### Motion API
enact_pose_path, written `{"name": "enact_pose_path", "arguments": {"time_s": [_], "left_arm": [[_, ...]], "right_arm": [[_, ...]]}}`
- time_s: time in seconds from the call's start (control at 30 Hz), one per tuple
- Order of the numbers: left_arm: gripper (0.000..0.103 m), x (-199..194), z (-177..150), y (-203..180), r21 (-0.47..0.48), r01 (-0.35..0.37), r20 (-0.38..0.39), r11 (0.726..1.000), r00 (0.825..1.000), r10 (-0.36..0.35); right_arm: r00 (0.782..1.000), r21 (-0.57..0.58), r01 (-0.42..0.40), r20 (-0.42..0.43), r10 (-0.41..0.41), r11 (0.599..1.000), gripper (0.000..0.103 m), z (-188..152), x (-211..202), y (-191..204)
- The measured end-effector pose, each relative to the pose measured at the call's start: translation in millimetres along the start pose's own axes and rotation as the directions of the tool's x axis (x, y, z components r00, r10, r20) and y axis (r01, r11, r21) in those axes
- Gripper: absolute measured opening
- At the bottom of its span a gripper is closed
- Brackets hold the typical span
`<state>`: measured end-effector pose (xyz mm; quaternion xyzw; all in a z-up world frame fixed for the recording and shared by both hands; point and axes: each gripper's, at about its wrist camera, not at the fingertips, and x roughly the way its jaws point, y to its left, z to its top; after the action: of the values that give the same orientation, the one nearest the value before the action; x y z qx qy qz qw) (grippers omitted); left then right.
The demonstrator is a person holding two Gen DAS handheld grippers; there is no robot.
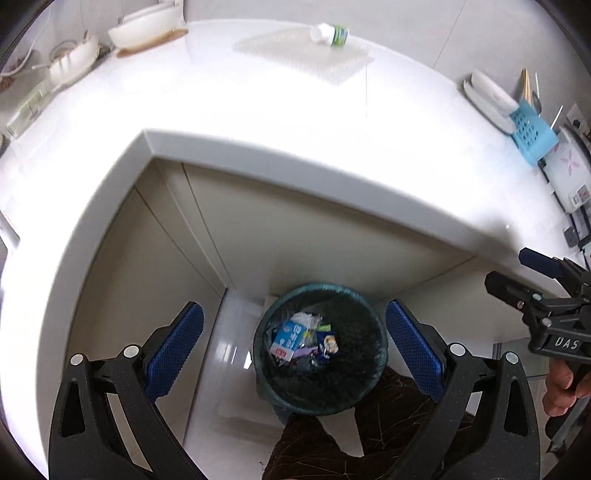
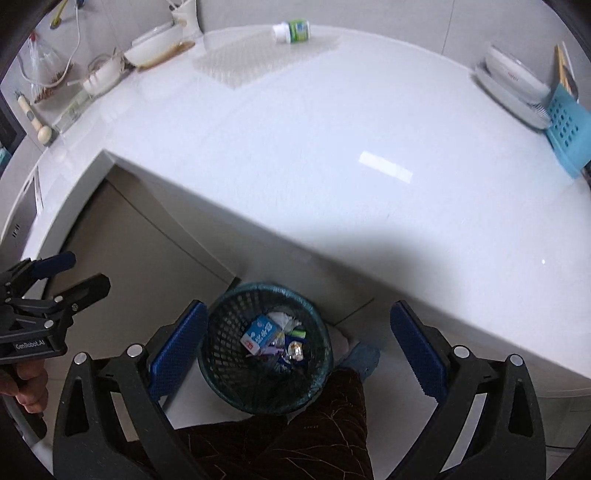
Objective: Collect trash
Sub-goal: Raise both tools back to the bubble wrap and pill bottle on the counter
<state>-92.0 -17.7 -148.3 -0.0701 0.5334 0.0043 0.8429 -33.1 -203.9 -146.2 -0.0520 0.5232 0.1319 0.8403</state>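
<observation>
A dark mesh waste bin (image 1: 320, 391) (image 2: 221, 332) lined with a bag stands on the floor below the white counter's edge. Inside lie a blue-and-white carton (image 1: 287, 339) (image 2: 258, 333), crumpled paper and small wrappers. My left gripper (image 1: 293, 332) hangs open above the bin, nothing between its blue pads. My right gripper (image 2: 299, 332) is open too and empty, also over the bin. Each gripper shows at the side of the other's view, held by a hand (image 1: 563, 387) (image 2: 29, 387). A small green-labelled bottle (image 1: 332, 35) (image 2: 291, 31) lies on its side at the counter's far edge.
On the white counter (image 1: 258, 110) (image 2: 332, 147) lie a clear mat (image 1: 303, 55), white bowls (image 1: 147, 26) at back left, white plates (image 2: 513, 81) and a blue basket (image 1: 532, 136) (image 2: 569, 125) at right. A person's dark-trousered legs (image 2: 295, 443) stand beside the bin.
</observation>
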Motion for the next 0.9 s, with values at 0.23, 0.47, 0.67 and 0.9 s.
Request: {"name": "enact_pose_path", "arguments": {"time_s": [0.23, 0.47, 0.67, 0.9], "left_arm": [[0.097, -13, 38, -12, -0.012, -0.022, 0.038, 1.000, 0.999, 0.023], [0.097, -13, 81, -21, -0.019, -0.039, 0.055, 0.999, 0.998, 0.040], [0.097, -4, 120, -26, -0.041, -0.043, 0.058, 0.998, 0.997, 0.045], [0.097, 7, 164, -24, -0.068, -0.078, 0.061, 0.995, 0.995, 0.082]], "right_arm": [[0.998, -0.018, 0.003, 0.061, -0.002, 1.000, 0.095, 50, -19, -15], [0.995, -0.038, 0.005, 0.099, -0.002, 0.999, 0.095, 95, -20, -32], [0.994, -0.059, 0.001, 0.113, 0.006, 0.998, 0.095, 135, -15, -45], [0.992, -0.076, -0.021, 0.120, 0.030, 0.997, 0.095, 171, -2, -53]]}}
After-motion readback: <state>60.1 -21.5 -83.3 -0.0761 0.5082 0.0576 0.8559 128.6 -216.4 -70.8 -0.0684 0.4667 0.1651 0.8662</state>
